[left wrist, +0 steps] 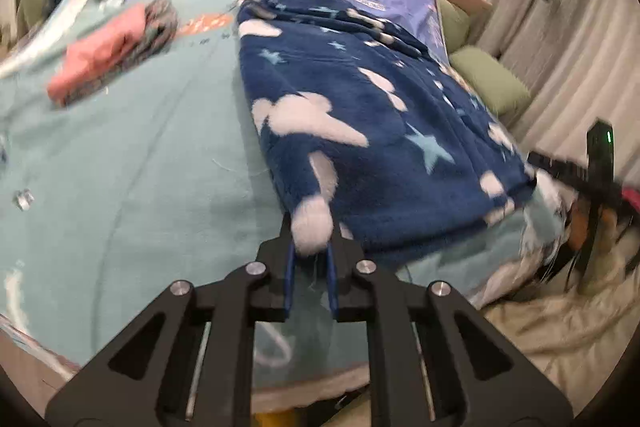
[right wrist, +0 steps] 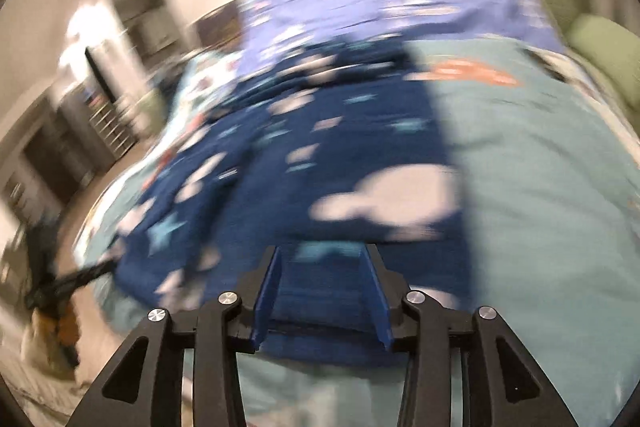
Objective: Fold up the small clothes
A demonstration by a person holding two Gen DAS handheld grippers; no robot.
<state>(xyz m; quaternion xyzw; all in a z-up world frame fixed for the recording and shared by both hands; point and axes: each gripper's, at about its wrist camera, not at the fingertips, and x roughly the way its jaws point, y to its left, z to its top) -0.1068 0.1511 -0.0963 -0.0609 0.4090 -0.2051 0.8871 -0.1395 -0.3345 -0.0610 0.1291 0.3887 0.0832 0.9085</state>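
Corner grip taken on the star-and-cloud fleece garment [left wrist: 360, 131], ready for a fold.

It lies flat on the teal bedsheet [left wrist: 132, 163]; the left gripper [left wrist: 311, 247] pinches its near corner, while the right gripper [right wrist: 326, 291] stands half wide over the near hem, gripping nothing I can tell. Next, I judge, the right must clamp before lifting. Bare sheet lies to the left; the pink folded pile [left wrist: 100, 55] sits well apart.

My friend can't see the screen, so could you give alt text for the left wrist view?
The left tool pinches the near corner of a fluffy navy garment with white clouds, lying on a teal bedspread. A folded pink cloth sits far left.
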